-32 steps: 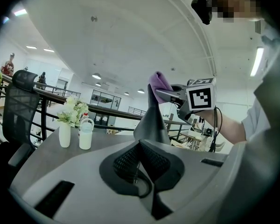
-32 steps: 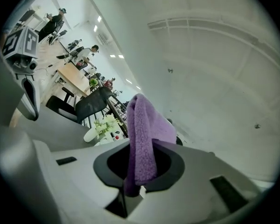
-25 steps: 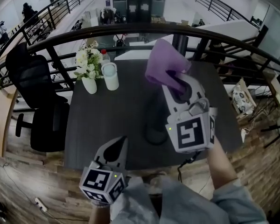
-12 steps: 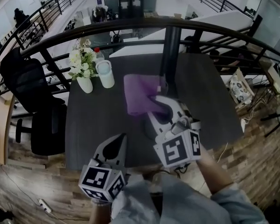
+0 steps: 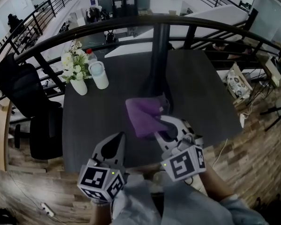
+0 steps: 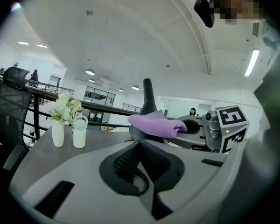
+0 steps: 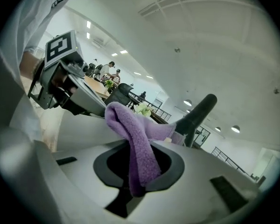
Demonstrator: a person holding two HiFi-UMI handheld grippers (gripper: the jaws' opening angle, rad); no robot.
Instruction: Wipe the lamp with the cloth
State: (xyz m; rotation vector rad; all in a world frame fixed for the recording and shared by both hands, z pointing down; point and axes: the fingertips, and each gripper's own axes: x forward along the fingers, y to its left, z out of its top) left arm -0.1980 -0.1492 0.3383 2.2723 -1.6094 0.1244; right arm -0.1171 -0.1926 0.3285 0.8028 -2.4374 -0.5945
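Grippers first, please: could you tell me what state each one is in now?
Left gripper: shut, holding nothing.
Right gripper: shut on the purple cloth.

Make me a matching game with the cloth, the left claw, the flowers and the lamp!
Things:
1. cloth
2. left claw
3. flowers
4. lamp

Match with:
A. in a white vase
B. shut, holding nothing
C. black
D. purple

Pairs: 1-D, 2-B, 3-A, 4-C
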